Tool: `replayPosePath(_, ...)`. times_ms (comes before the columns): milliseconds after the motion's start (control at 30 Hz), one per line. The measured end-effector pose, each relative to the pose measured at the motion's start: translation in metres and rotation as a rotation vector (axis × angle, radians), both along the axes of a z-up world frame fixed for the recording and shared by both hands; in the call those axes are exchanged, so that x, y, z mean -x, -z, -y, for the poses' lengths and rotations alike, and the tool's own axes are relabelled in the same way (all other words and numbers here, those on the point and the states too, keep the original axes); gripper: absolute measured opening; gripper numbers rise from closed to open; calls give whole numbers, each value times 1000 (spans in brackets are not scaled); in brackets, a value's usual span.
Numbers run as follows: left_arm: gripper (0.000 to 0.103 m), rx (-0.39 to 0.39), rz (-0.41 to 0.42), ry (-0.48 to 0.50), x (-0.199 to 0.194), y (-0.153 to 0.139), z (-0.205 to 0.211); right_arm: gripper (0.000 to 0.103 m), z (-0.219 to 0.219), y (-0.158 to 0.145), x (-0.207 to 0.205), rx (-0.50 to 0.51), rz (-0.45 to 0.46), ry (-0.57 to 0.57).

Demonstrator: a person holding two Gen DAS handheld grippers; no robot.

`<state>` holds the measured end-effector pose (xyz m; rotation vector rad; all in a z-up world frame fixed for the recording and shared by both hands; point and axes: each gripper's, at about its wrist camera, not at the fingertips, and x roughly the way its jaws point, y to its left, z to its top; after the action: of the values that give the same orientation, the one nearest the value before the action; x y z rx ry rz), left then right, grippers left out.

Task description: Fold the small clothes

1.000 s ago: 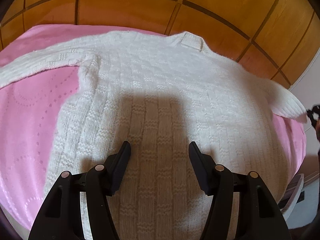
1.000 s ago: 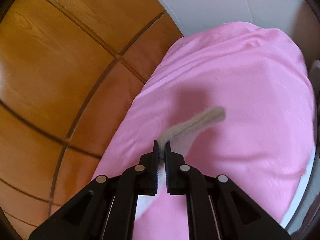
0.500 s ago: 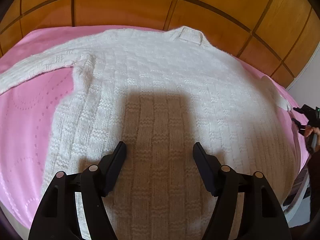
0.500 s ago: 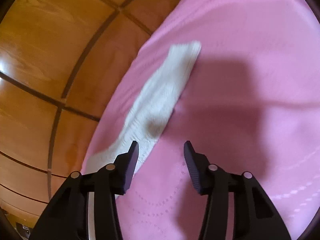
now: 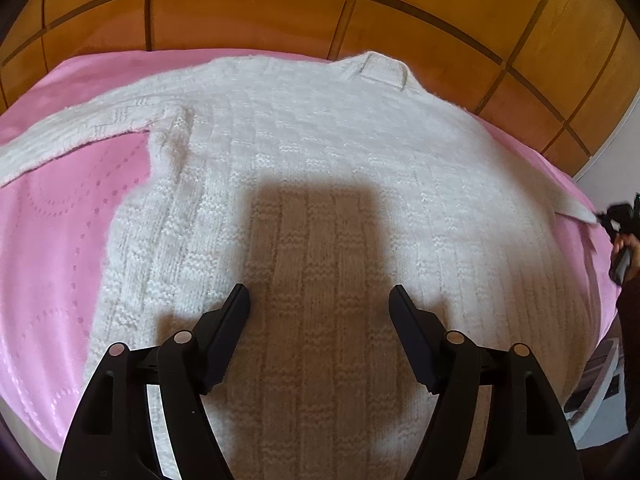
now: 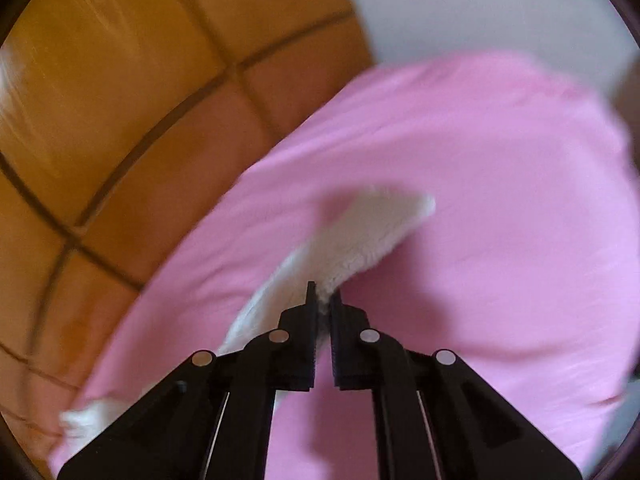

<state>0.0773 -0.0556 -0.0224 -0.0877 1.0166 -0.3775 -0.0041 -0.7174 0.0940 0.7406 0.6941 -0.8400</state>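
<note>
A white knitted sweater (image 5: 328, 184) lies flat on a pink bed cover (image 5: 56, 240), collar toward the wooden headboard, left sleeve spread out to the left. My left gripper (image 5: 320, 304) is open and empty above the sweater's lower body. My right gripper (image 6: 324, 300) is shut on the edge of the right sleeve (image 6: 360, 240), which is lifted a little off the cover. The right gripper also shows in the left wrist view (image 5: 616, 220) at the sleeve's cuff. The right wrist view is blurred.
A wooden panelled headboard (image 5: 320, 8) runs along the far side of the bed. A white wall (image 6: 480, 8) stands to the right. The pink cover's right edge (image 5: 600, 312) drops off near a small white object.
My right gripper was shut on the sleeve, opened over it half a second ago, and is shut on the sleeve edge again. My left gripper stayed open and drew back slightly.
</note>
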Motion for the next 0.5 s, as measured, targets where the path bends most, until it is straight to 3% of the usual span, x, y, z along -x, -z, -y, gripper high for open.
replayPosePath(33, 71, 6, -1, 0, -1, 0, -2, 5, 3, 4, 5, 6, -29, 13)
replayPosePath(100, 71, 16, -5, 5, -1, -1, -7, 7, 10, 27, 10, -110, -32, -24)
replayPosePath(167, 71, 12, 0, 7, 1, -4, -14, 32, 6, 34, 20, -108, -44, 2)
replayPosePath(233, 71, 2, 12, -19, 5, -9, -25, 47, -7, 34, 33, -123, -16, 1)
replayPosePath(333, 71, -5, 29, -67, 12, -13, -50, 57, -42, 28, 42, -131, 10, -81)
replayPosePath(500, 71, -26, 31, -185, 27, -13, -104, 62, -146, 26, 40, -319, 80, -465)
